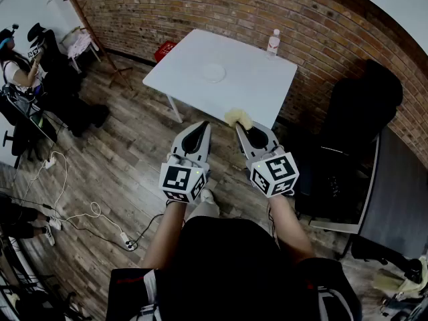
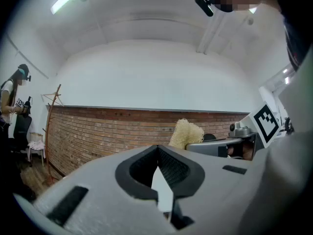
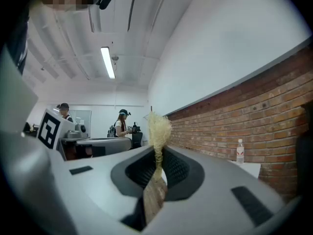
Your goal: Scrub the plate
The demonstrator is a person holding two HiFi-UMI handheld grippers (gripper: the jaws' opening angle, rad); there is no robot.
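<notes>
- Your left gripper (image 2: 159, 166) is clenched on nothing: its two jaws meet at the tips, and no object sits between them.
- Your right gripper (image 3: 157, 170) is grasping a scrubber (image 3: 159, 128), a pale yellow tuft of fibres. The jaws pinch its lower part, and its frayed top stands up above them.
- In the head view you hold both grippers out level in front of you, side by side and just apart, above the wooden floor (image 1: 114, 159).
- The plate (image 1: 214, 72) lies flat near the middle of the white table (image 1: 254, 89). It is well apart from both grippers, and neither they nor the scrubber touch it.
- From the head view, the scrubber's tip shows right at the table's near edge, while the grippers themselves are short of the table.
- A plastic bottle (image 1: 273, 42) stands upright at the table's far corner, close to the brick wall (image 1: 281, 9).
- A red box (image 1: 164, 50) sits on the floor by the wall, just past the table's left side.
- A black chair (image 1: 364, 112) stands to your right, beside the table.
- Another person (image 1: 20, 69) is at the far left of the room, well away from you.
- White cables (image 1: 73, 212) trail across the floor on your left.
</notes>
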